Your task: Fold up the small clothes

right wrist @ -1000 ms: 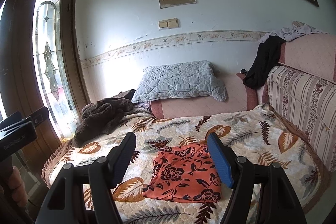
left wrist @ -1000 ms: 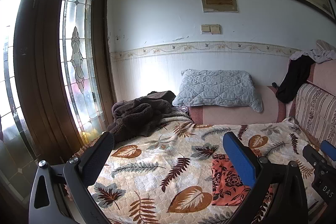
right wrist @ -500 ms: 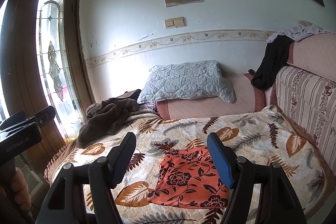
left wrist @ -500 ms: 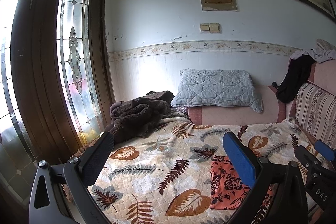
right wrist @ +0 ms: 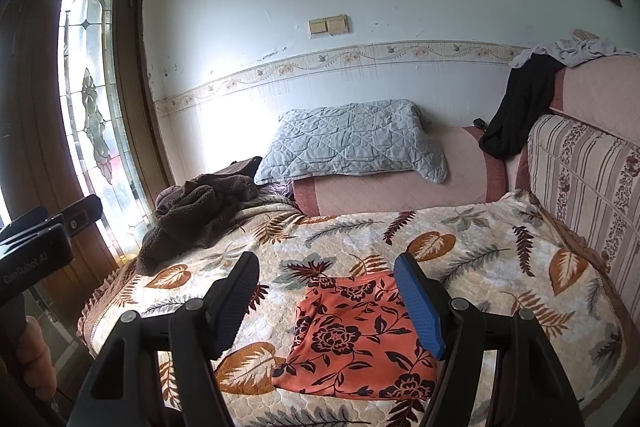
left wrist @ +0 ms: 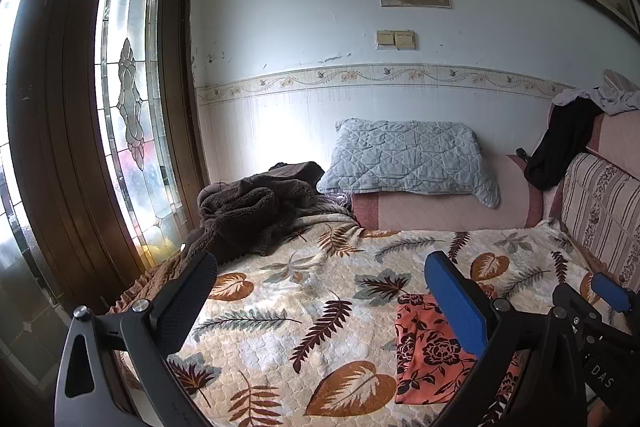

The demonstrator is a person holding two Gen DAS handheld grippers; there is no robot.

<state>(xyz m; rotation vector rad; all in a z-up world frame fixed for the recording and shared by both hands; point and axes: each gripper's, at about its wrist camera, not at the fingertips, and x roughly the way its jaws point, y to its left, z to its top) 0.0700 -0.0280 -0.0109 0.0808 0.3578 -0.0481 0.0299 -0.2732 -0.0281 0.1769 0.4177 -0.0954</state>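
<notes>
Both claws gape empty: right claw (right wrist: pixel 326 301) hangs above the orange floral garment (right wrist: pixel 360 335), left claw (left wrist: pixel 320 303) off to its left. Garment lies folded flat on the leaf-print bedspread (left wrist: pixel 280 307); over the last second both views pulled back slightly, so this piece looks done.

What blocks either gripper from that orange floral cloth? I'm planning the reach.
Nothing visible. The orange floral cloth lies flat on the leaf-print blanket, both grippers open above it; the brown fleece heap sits well off left.
</notes>
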